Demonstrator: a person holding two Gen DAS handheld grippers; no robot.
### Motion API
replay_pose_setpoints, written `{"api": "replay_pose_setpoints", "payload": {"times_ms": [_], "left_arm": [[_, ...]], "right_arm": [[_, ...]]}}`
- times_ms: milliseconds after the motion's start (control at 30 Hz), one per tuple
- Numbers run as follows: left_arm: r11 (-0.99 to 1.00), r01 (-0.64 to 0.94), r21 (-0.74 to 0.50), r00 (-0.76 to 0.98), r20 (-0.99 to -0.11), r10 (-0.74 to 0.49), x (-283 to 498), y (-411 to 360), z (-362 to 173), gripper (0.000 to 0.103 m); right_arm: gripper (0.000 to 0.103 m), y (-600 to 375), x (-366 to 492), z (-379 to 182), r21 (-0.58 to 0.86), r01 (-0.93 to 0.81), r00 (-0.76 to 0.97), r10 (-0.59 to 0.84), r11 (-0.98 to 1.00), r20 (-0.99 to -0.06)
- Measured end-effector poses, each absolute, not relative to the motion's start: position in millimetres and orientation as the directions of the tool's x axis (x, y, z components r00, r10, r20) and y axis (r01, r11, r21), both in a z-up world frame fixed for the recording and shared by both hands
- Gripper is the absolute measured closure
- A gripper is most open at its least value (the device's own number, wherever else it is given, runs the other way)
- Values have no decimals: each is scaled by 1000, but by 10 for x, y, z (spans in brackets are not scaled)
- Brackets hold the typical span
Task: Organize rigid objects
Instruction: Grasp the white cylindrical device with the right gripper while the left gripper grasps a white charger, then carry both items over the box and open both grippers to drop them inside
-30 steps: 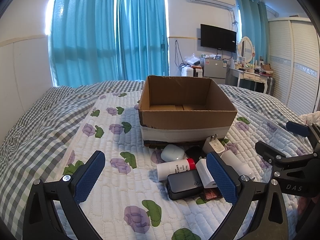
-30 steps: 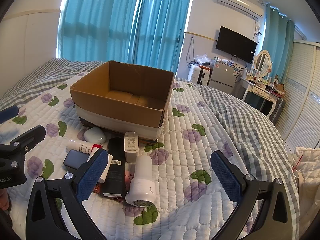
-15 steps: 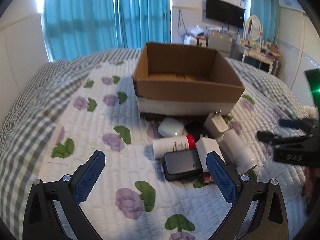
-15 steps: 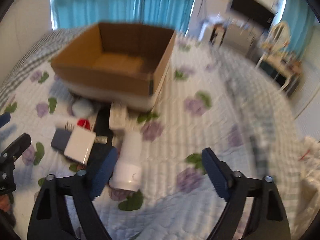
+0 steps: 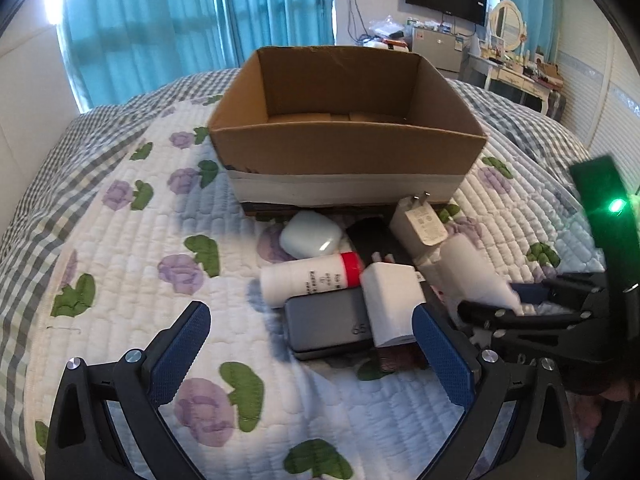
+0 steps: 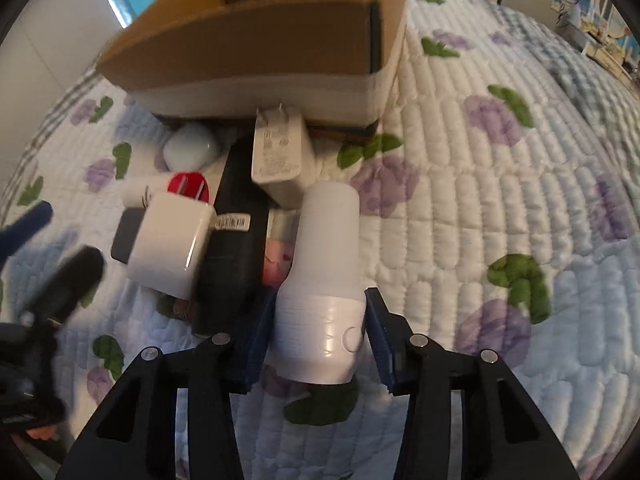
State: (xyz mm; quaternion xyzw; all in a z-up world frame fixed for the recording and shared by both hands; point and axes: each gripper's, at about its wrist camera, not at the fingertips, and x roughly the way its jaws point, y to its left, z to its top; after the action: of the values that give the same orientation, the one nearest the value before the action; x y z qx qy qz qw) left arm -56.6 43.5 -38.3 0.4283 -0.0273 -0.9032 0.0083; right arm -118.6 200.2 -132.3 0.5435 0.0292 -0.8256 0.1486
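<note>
The right gripper (image 6: 320, 344) has its blue fingers (image 6: 256, 336) set on either side of the wide end of the white cylinder (image 6: 322, 292), low in the centre of the right wrist frame. The left pad looks to be touching it; a thin gap seems to remain on the right, so whether the grip is fully clenched cannot be told. The left gripper (image 5: 308, 356) hangs released, fingers spread wide and holding nothing, at the bottom of its frame above the dark power bank (image 5: 326, 330).

Risks, as I judge them: the cylinder is smooth and tapered, so a grip on the wide end alone could let it tip nose-down or slide out on the lift. Its narrow end lies against the flat white plug adapter (image 6: 278, 152), which could be dragged along. The left pad sits close to the long black box (image 6: 236, 224) and might catch it. The quilted bed (image 6: 480, 200) is soft, so pressing down could shift the pile.

Count: one cardboard box (image 5: 344, 120), upper centre and apparently with nothing in it; one white cylinder; two white plug adapters, the second a cube (image 6: 170, 246); one power bank; one red-capped white tube (image 5: 312, 280); one white earbud case (image 5: 310, 234); one long black box; something pinkish underneath, unclear.
</note>
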Motion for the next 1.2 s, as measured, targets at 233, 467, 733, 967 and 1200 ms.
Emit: {"api": "replay_pose_setpoints", "payload": {"times_ms": [233,467,733,967,1200], "left_arm": [[-998,-45,42,-597,-802,-6,-731,704,-481,14],[-995,-74,71,-556,-831,-18,-901,936,-751,30],[-987,-122,108,-575,-818,-18,-928,1020,-711,61],[-991,-122,61,-584,-811,22,-825,924,-545,61],[-991,-120,51,-643,-765,39,-745,796,-115,61]], "right_arm": [[59,2285,-1219,-945,51,263,-465,-173,-964,-868],[59,2432,-1243,-981,82,258,-444,-193,-963,-875],[59,2401,-1227,-997,85,270,-447,-203,-959,-871],[59,2382,-1141,-848,69,271,-501,-202,-960,-841],[59,2285,-1018,-581,73,290,-532,-224,-954,-817]]}}
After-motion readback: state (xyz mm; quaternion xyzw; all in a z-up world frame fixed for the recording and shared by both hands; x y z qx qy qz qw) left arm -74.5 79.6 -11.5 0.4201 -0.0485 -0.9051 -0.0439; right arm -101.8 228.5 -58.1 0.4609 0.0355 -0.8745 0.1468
